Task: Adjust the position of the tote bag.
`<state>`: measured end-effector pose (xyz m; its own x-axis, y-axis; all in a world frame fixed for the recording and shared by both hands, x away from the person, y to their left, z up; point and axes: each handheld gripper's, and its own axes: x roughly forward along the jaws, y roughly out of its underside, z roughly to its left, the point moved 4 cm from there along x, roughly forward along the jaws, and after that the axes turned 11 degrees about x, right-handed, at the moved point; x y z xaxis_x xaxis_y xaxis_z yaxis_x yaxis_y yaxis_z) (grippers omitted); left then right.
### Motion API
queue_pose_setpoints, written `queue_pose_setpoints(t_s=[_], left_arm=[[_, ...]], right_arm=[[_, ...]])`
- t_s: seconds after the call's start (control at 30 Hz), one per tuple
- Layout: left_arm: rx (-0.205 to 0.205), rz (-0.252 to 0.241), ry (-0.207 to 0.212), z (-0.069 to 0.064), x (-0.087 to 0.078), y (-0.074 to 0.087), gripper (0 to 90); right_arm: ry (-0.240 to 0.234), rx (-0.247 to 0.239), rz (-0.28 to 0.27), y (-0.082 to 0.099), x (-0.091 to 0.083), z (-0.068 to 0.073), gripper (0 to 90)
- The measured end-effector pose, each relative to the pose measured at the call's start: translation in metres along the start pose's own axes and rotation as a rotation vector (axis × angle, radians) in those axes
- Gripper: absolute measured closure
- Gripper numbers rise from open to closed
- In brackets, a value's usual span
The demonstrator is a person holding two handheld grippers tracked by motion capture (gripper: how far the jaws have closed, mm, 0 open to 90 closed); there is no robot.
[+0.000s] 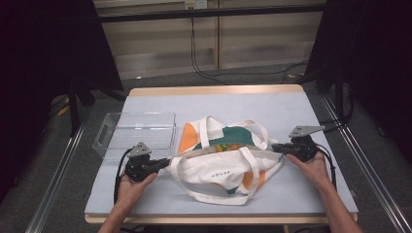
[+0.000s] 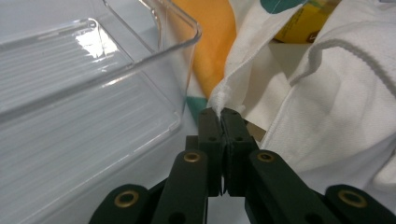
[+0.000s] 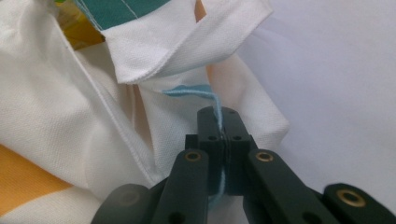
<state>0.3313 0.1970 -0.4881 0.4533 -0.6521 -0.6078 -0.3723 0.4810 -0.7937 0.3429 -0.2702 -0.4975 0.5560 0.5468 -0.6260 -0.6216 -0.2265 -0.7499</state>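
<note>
The person has a tote bag (image 1: pixel 227 160) pinched at both ends, and what worries me is how little cloth each pair of tongs actually has. The left tongs (image 2: pixel 221 112), bottom centre of the left gripper view, are closed tight on just the tip of a white fabric corner at the bag's mouth. The right tongs (image 3: pixel 219 114) are closed too, and what runs between their tips looks like a thin light blue tag or thread (image 3: pixel 205 92) rather than the bag's cloth proper. If the hands pull apart or lift hard, that thread could slide out or tear, and the right end would drop. The left corner could slip free the same way, since only its edge is caught.

There is also something yellow (image 2: pixel 299 25) inside the bag, seen through the open mouth at the top right of the left gripper view. If one side gives way, it may tip out.

A clear plastic tray (image 1: pixel 138 130) stands just beside the bag's left end, close to the left tongs, so a sideways tug could knock it.

In the high view the bag lies at the middle of the table (image 1: pixel 291 109), slightly low of centre, stretched between the two tongs: left tongs (image 1: pixel 165 162) at its left edge, right tongs (image 1: pixel 277 147) at its right edge.
</note>
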Motion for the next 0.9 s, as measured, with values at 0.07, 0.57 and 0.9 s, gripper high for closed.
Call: queue_pose_setpoints(t_s=[0.07,0.57,0.9], left_arm=[[0.003,0.013,0.004,-0.001,0.003,0.002,88.6],[-0.03,-0.177,0.003,-0.003,-0.037,-0.018,60.9],[0.084,-0.208,0.061,-0.036,-0.053,-0.051,55.8]], right_arm=[[0.006,0.008,0.007,0.002,0.003,-0.002,89.2],[-0.057,0.008,-0.135,-0.013,-0.032,0.014,54.0],[-0.117,-0.02,-0.189,-0.032,-0.041,0.03,48.5]])
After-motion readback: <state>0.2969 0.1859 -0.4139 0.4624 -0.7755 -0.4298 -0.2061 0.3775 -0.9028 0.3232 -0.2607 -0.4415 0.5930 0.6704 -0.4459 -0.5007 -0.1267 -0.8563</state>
